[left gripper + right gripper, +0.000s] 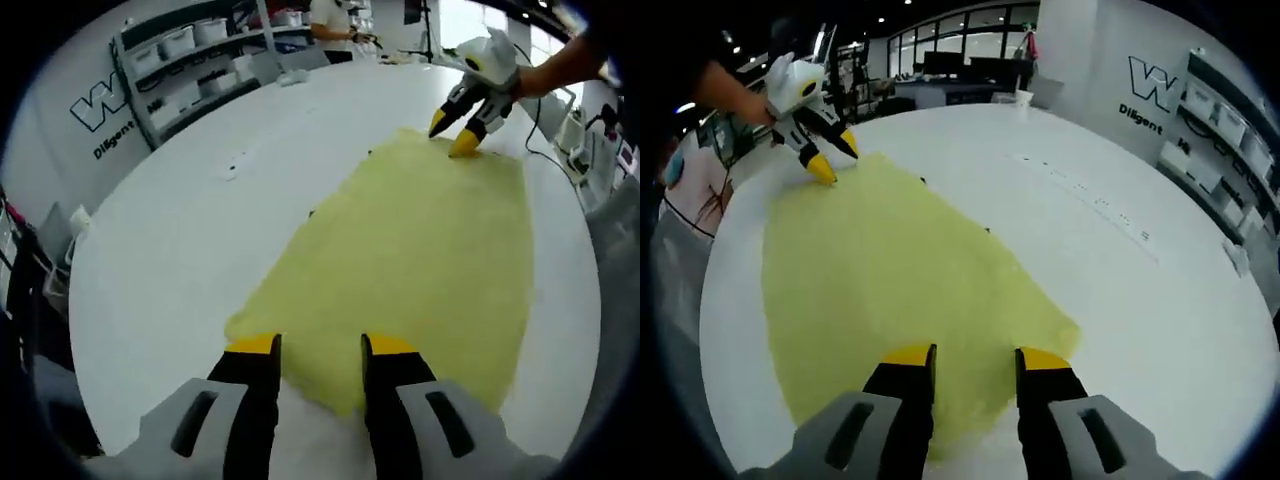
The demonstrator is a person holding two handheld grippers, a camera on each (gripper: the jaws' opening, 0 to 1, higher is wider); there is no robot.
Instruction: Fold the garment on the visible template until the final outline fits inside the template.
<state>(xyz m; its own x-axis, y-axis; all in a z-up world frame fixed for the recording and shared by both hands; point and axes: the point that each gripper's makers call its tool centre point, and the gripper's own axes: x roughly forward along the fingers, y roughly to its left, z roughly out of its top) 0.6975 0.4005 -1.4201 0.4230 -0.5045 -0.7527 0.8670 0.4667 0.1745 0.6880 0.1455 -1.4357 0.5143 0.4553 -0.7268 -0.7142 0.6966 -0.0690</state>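
Observation:
A pale yellow garment lies spread flat on the round white table. My left gripper is open, its yellow-tipped jaws hovering over the garment's near edge. At the far corner my right gripper, held by a hand, is open with its tips at the cloth's edge. In the right gripper view the garment stretches away from my open right gripper, and the left gripper stands at the opposite end. Small dark marks peek out along the garment's edge; the template is hidden.
Shelves with white bins line the wall beyond the table, and a person stands at the back. More shelving and desks with monitors ring the room. Bare white tabletop lies beside the garment.

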